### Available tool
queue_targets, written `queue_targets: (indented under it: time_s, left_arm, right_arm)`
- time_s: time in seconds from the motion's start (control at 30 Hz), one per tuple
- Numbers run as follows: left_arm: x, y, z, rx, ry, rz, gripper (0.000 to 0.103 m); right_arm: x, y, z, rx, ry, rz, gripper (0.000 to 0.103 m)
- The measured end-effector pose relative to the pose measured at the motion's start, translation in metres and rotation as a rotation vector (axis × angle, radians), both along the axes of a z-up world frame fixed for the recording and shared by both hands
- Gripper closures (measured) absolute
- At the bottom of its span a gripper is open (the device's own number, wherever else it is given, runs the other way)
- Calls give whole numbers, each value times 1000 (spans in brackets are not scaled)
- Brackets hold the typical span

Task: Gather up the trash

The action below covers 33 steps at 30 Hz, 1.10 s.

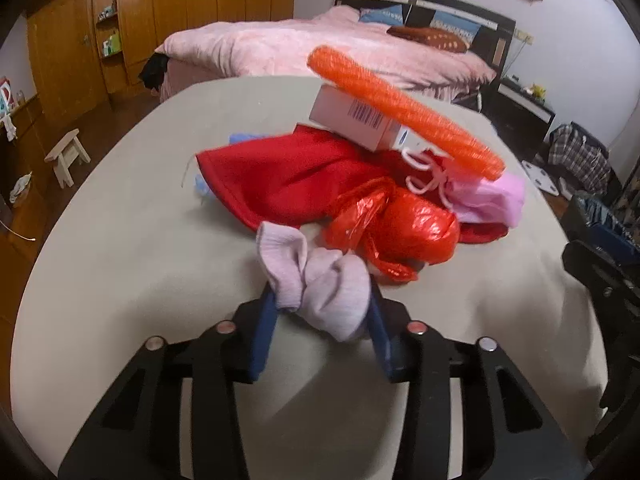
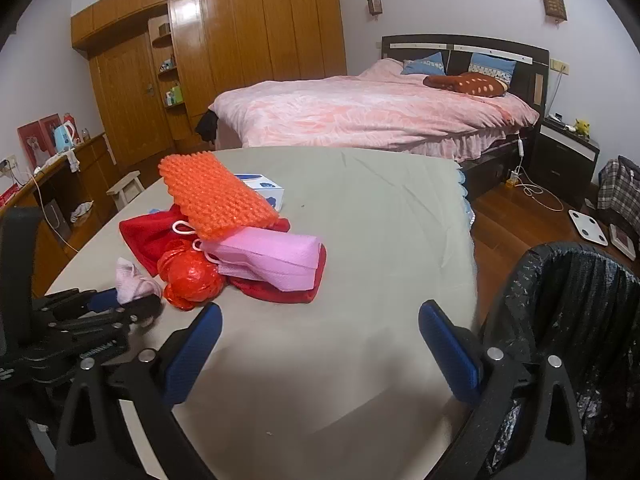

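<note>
Both wrist cameras look down across the counter [image 1: 120,220] toward the bed [image 2: 360,116]; the left sits nearer the shared clutter.

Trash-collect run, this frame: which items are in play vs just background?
In play:
- left tongs, closed on the pale pink sock
- red plastic bag, crumpled beside it
- black-lined bin
- right tongs, open and empty

Background:
- bed
- wardrobe
- stool
- bathroom scale
</note>
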<state>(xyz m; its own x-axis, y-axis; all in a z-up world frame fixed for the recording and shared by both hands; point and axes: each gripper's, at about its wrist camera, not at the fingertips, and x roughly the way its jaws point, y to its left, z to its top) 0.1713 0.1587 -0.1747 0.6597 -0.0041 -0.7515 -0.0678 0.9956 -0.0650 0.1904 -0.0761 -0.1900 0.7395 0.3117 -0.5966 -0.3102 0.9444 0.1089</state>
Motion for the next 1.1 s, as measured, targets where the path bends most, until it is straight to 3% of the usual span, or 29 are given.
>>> queue_targets:
  time_s: [0.3, 0.7, 1.0, 1.1]
  left_arm:
    - [-19, 2, 27, 3, -89, 24, 65]
    - [-18, 18, 63, 64, -212, 66, 65]
    - [-6, 32, 66, 97, -229, 99, 64]
    - [-4, 35, 63, 93, -228, 107, 64]
  right_arm:
    - [7, 6, 12, 3, -27, 13, 6]
    - [35, 54, 29, 8, -62, 120, 8]
    - [78, 81, 14, 3, 20, 148, 13]
    - [86, 86, 5, 16, 82, 180, 25]
